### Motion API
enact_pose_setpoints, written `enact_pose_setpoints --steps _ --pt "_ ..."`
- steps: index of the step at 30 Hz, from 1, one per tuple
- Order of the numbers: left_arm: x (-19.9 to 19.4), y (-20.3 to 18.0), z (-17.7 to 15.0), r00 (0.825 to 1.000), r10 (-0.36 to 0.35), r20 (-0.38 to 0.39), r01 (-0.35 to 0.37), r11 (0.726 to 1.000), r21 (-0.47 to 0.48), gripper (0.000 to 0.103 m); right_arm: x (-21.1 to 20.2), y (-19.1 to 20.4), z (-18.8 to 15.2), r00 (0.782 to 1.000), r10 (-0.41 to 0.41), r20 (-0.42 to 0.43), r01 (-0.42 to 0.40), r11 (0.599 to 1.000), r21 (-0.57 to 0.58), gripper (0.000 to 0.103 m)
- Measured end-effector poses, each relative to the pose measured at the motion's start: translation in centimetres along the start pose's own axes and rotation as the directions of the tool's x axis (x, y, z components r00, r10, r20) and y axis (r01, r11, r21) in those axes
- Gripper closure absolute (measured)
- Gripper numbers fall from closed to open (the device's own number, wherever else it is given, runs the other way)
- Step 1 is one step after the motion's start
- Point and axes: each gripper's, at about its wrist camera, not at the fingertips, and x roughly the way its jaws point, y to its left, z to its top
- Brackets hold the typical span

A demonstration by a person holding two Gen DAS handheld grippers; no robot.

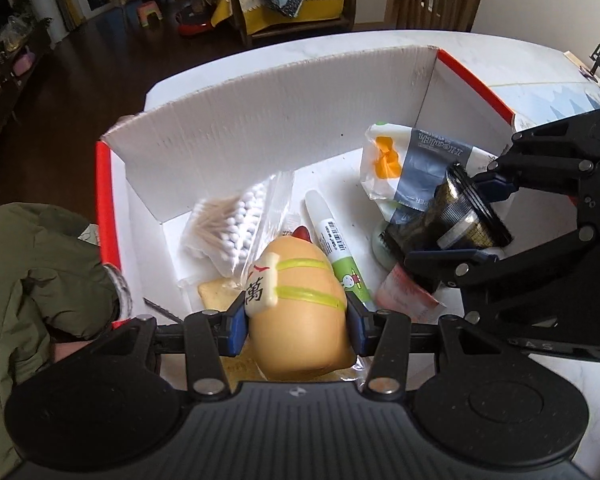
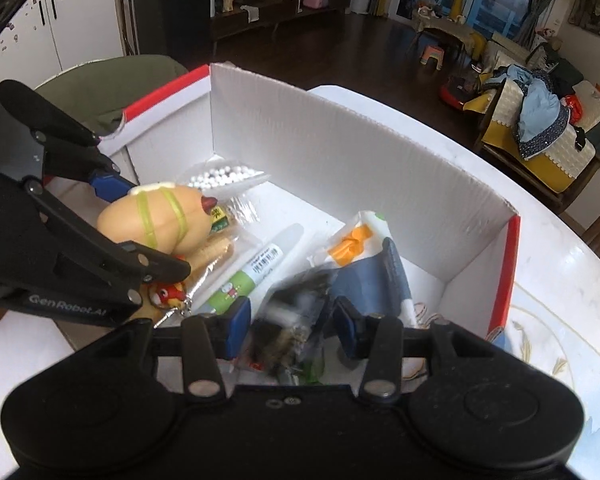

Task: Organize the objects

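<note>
My left gripper (image 1: 296, 320) is shut on a tan egg-shaped toy (image 1: 296, 304) with yellow-green bands and a tag, held over the white cardboard box (image 1: 260, 120). The toy also shows in the right wrist view (image 2: 156, 220). My right gripper (image 2: 290, 326) holds a dark cup-like packet (image 2: 288, 336), blurred there; in the left wrist view the packet (image 1: 448, 220) sits between the right gripper's fingers (image 1: 444, 256) low over the box's right side. In the box lie a bag of cotton swabs (image 1: 232, 224), a glue pen (image 1: 336, 240) and a white, orange and grey packet (image 1: 412, 164).
The box has red outer edges (image 1: 106, 208) and stands on a white round table (image 2: 560, 280). A snack packet (image 2: 216, 252) and a small red keychain figure (image 2: 168, 296) lie under the toy. A green sleeve (image 1: 32, 280) is at the left. Chairs and a dark floor lie beyond.
</note>
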Motion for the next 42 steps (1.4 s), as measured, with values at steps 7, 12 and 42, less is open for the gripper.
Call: enact_pose_setpoints --steps 7,12,42 --pt "0.9 -0.1 0.0 0.999 -0.026 -0.031 0.026 1.000 0.007 0.051 -0.7 -0.5 -0.3 0.999 0.034 0.011 -0.034 0.999 0.015 0.055" --pt "0.3 -0.4 -0.4 0.999 -0.049 -0.008 0.049 0.999 0.001 0.039 -2.1 -0.8 -0.6 0.998 0.045 0.035 -0.046 0.999 0.020 0.047" --pt "-11.8 -3.8 -4.5 0.941 -0.020 0.338 0.053 0.995 -0.088 0.020 -15.1 -1.4 -3.4 0.950 0.055 0.307 -0.077 0.995 0.060 0.016"
